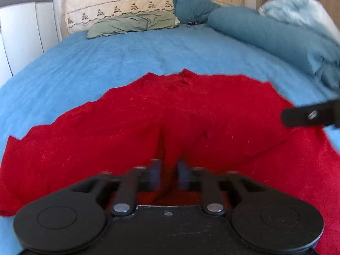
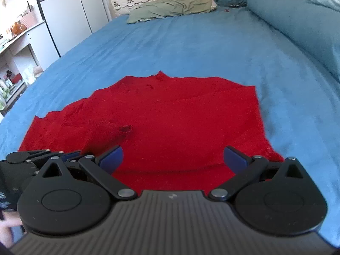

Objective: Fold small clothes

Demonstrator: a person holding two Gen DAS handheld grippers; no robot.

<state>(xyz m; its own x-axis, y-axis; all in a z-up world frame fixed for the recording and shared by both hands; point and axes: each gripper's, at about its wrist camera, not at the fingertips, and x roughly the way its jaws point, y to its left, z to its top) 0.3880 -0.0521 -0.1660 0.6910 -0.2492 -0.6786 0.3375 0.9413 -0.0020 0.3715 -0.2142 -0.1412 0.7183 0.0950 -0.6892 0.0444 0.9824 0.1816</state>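
From the left wrist camera, a red garment (image 1: 170,123) lies spread across a blue bedsheet (image 1: 106,59), filling the lower half of the view, with its far edge ragged and a crease running down its middle toward the camera. The left gripper (image 1: 169,174) sits low over the near part of that garment; its blue fingers (image 1: 156,173) are blurred and stand a narrow way apart with red cloth showing in the gap, though whether the pads press on any fold cannot be told from this view. At the right edge a black finger of the right gripper (image 1: 310,114) reaches in over the garment's right side. Farther back lie a sage green pillow (image 1: 136,24), a cream embroidered pillow (image 1: 127,10) behind it, a rolled teal blanket (image 1: 272,40) along the right, and a pale blue bundle (image 1: 297,8) in the far corner. From the right wrist camera, the same red garment (image 2: 161,127) lies flat on the blue bedsheet (image 2: 191,46), with a small raised fold left of centre. The right gripper (image 2: 172,159) hovers over the garment's near edge with its blue fingers (image 2: 112,158) spread wide and nothing between them. The left gripper (image 2: 42,159) shows at the lower left, just beside it. A white cabinet (image 2: 70,14) and cluttered shelves (image 2: 14,48) stand left of the bed.
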